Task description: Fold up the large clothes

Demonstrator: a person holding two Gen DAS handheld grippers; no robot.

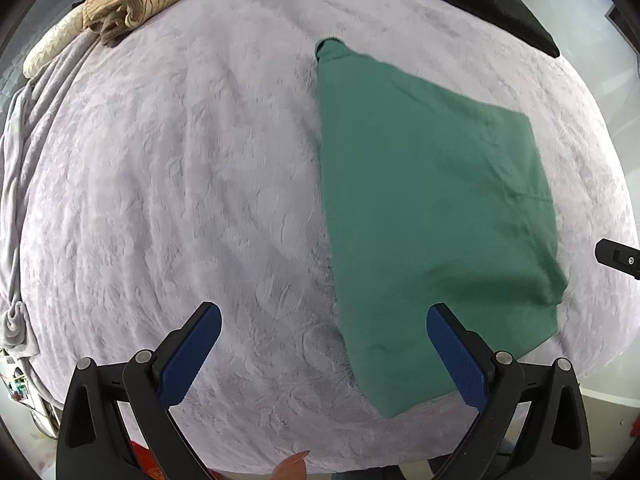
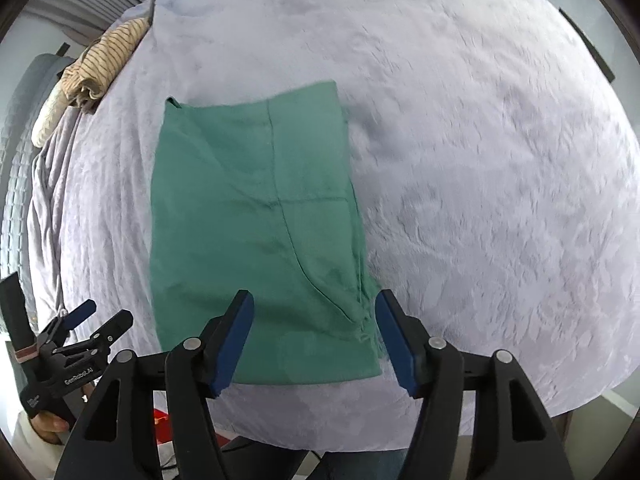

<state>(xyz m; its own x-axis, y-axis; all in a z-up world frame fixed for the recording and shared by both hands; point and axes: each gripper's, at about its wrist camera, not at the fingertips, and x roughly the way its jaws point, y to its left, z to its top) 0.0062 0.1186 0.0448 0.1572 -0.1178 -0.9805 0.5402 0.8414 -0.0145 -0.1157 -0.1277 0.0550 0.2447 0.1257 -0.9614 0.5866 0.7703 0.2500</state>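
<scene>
The green garment (image 2: 256, 232) is lying folded into a neat flat panel on the near part of the lilac bedspread (image 2: 480, 200), likely set down for its next fold. Both claws are hanging released and empty above it, the right gripper (image 2: 314, 336) over its near edge and the left gripper (image 1: 324, 356) just off its near-left corner. White lettering on the left gripper's body is reading "GenRobot.AI".

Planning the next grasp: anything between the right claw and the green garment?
Nothing visible. The right claw hangs open directly above the green garment's near edge, with only bare blanket around it. The striped clothes lie far off.
</scene>
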